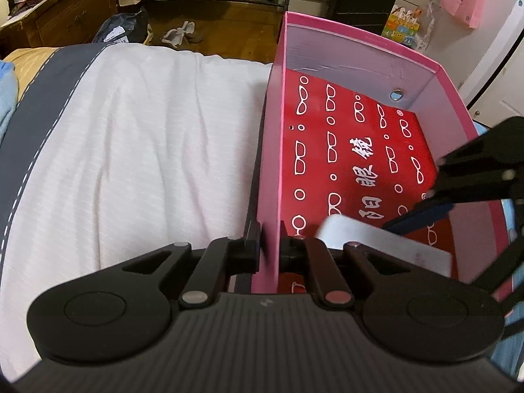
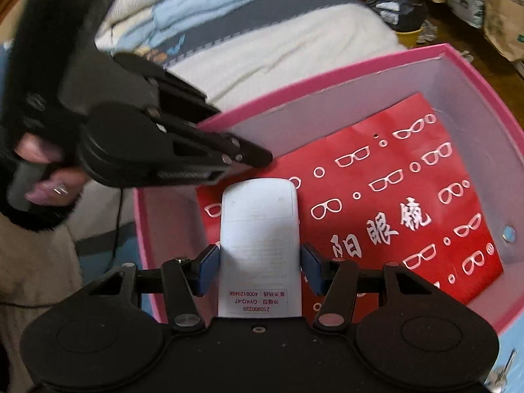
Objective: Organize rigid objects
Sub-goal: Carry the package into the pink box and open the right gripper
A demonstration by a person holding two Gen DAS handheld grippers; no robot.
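The right gripper [image 2: 258, 267] holds a white remote [image 2: 258, 229] between its blue pads [image 2: 209, 267]. The pads press on both long sides of the remote, so the jaws are about half open around it. The remote sticks out in front of the gripper, over the pink box [image 2: 484, 104], above the red paper bag [image 2: 409, 196] on the bottom.

The left gripper [image 1: 270, 249] is pinched shut on the near wall of the box [image 1: 273, 163] and holds it.

To do this step well, I think the right gripper should go down slowly and lay the remote flat on the red bag. It should let go only when the remote rests there. The left gripper should keep the box from sliding on the soft bed [image 1: 147, 131].
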